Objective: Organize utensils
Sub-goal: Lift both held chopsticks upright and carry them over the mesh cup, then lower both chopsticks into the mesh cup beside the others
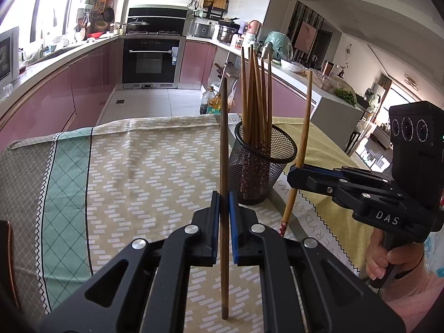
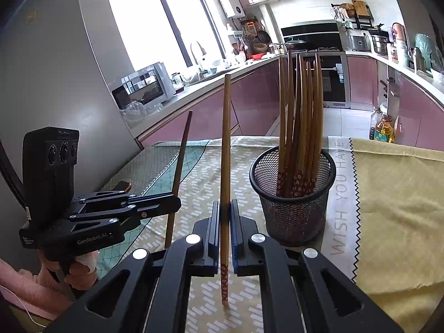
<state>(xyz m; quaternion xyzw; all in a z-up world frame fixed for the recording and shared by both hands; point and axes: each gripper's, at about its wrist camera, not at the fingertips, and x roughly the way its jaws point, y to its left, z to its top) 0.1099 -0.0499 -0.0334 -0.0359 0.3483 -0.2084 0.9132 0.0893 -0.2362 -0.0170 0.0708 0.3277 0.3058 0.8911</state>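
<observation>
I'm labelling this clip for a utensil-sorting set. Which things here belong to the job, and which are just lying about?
Part of the job:
- dark chopstick clamped in the left gripper
- lighter chopstick clamped in the right gripper
- mesh holder
- chopsticks already in it

Just lying about:
- oil bottle on the floor
- microwave
- tablecloth

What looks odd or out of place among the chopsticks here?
The left claw holds a plain dark chopstick. The one in the right claw and those in the mesh cup are lighter with flowered ends, so the dark one seems mismatched.
</observation>
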